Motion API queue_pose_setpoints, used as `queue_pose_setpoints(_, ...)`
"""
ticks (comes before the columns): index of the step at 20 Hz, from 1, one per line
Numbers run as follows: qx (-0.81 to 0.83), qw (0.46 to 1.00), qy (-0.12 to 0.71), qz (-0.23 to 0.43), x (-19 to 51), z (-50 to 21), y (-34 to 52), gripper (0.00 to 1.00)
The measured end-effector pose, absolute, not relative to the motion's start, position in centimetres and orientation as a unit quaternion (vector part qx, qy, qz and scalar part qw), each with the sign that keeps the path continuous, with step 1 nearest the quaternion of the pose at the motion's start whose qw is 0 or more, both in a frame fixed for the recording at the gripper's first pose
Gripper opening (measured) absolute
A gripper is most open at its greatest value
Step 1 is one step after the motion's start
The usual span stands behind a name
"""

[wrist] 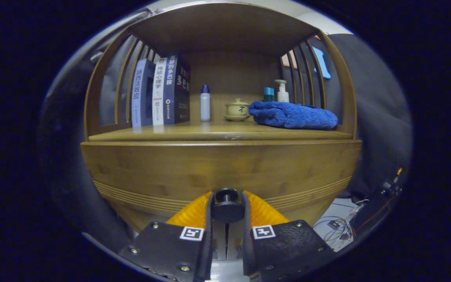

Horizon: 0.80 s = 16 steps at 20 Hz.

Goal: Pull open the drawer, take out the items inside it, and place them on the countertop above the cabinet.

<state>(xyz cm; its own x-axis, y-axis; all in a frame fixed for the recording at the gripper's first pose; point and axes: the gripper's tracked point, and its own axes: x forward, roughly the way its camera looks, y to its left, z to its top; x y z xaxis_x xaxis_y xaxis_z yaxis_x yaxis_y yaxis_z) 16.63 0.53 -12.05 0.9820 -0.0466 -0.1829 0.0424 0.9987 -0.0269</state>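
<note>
In the gripper view, the gripper (227, 209) has its fingers (209, 219) pinching the dark round knob (227, 205) of the wooden drawer (217, 168), one finger on each side, the knob sitting between them at 6 o'clock. The drawer front runs lengthwise from 9 to 3 o'clock and faces the fingers. On the surface (217, 133) beyond, books (161, 92) stand at 11 o'clock, a white bottle (205, 103) and lidded cup (237, 109) at 12, and a blue towel (294, 115) at 1.

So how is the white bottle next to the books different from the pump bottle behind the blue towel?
The white bottle has a plain blue cap; the pump bottle has a white pump top. The white bottle stands in the open between the books and the lidded cup; the pump bottle is partly hidden behind the blue towel. Both stand upright on the countertop. The tongs sit around the drawer knob.
</note>
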Motion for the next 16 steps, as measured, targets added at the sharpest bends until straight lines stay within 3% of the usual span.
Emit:
queue_pose_setpoints(11,-0.032,0.993,0.111,-0.039,7.5,-12.0,-0.2,0.31)
queue_pose_setpoints(16,-0.035,0.993,0.104,-0.042,7.3,-12.0,-0.4,0.33)
